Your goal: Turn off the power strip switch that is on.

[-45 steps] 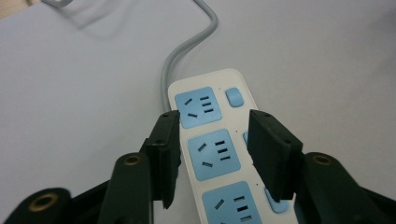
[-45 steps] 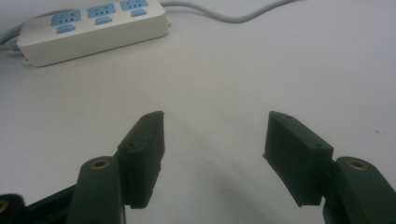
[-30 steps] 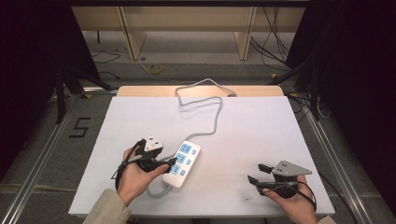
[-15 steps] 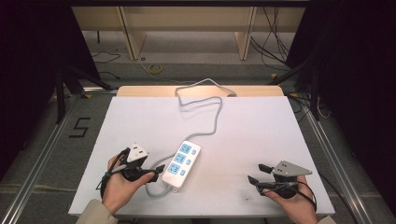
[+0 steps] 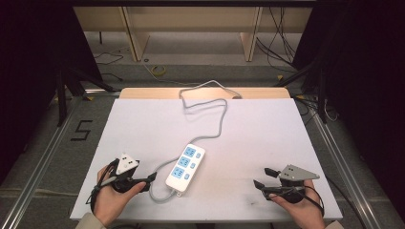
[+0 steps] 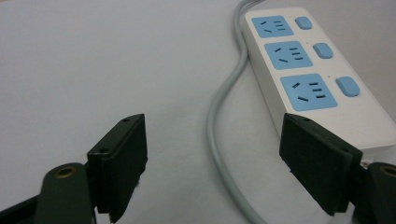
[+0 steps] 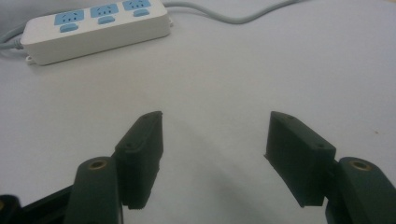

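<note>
White plastic forms the body of the power strip [image 5: 186, 167], a long rounded block with three blue sockets in a row along its top. A small blue switch sits beside each socket. A grey cable [image 5: 216, 119] leaves the near end, loops back alongside the strip, and snakes away to the far edge of the table [image 5: 143, 124].

The strip lies flat on the white table top, near the front edge and left of centre, set at a slant with its cable end nearest the person.

The left gripper [image 5: 152, 177] is low over the table just left of the strip's near end, pointing toward it. Its jaws have just been opening and now stand wide apart, holding nothing. In the left gripper view, the cable [image 6: 224, 121] runs across the table in the gap between the fingers, and the strip [image 6: 317, 79] lies just beyond the right-hand finger [image 6: 317, 168]. No pad presses on either.

The right gripper [image 5: 265, 177] is well apart from the strip, at the front right of the table. Its jaws are also spread, with bare table between them. In the right gripper view, the strip [image 7: 93, 30] lies well beyond the fingers [image 7: 140, 154], up and to the left.
</note>
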`<state>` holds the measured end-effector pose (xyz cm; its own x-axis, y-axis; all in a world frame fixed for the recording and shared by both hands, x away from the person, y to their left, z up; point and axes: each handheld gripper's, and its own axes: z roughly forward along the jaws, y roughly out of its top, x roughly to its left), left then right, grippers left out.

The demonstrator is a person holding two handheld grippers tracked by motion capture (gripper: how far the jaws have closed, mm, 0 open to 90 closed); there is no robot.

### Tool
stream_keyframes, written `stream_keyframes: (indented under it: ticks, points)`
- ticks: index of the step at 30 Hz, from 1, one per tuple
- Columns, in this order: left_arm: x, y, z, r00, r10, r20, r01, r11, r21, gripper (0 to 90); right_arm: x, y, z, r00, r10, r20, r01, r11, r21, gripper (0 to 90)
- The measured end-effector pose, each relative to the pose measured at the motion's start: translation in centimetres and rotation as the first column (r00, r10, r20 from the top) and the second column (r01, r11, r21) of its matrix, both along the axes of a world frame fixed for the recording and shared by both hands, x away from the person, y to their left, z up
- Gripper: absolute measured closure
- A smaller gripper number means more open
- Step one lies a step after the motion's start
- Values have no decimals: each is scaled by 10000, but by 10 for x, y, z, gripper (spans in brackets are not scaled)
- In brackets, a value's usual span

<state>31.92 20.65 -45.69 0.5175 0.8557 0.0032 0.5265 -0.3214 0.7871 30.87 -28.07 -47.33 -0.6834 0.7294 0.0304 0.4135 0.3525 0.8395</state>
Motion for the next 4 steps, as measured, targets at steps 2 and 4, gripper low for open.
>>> stream_keyframes:
  ticks: [2,4]
  points:
    - [1,2,-2,10000,89,12,-89,10000,22,231,0,0,0,10000,-7,4,7,10000,-7,372]
    - [3,6,-6,9996,275,49,-275,9995,159,224,0,0,0,10000,-9,7,9,10000,-4,372]
